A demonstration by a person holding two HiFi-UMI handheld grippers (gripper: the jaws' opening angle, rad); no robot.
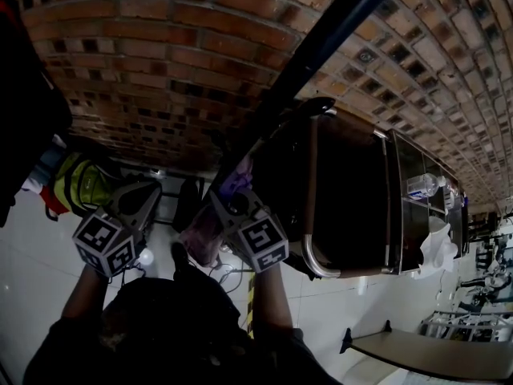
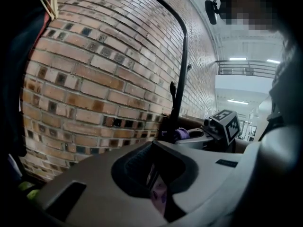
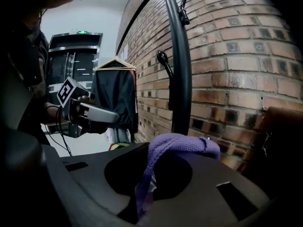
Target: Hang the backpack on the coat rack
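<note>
Midway — we had right gripper (image 3: 142, 197) clamped on purple loop (image 3: 182, 144), left gripper (image 2: 157, 190) pinching backpack (image 1: 200, 235) fabric; coat rack (image 3: 181, 89) pole just ahead, hook (image 3: 162, 58) above — hanging not yet done.

Brick wall (image 1: 160, 70), red-brown. Floor (image 1: 28, 295): pale glossy tiles. Dark cabinet (image 1: 353, 199) w/ metal rail (image 1: 309, 239), by wall. Ceiling strip lights (image 2: 237, 59), upper-level railing (image 2: 246, 70). Glass doors (image 3: 71, 65), green sign (image 3: 83, 31) above.

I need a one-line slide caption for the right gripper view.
Right tongs gripping the backpack's purple strap loop before the black coat rack pole.
</note>
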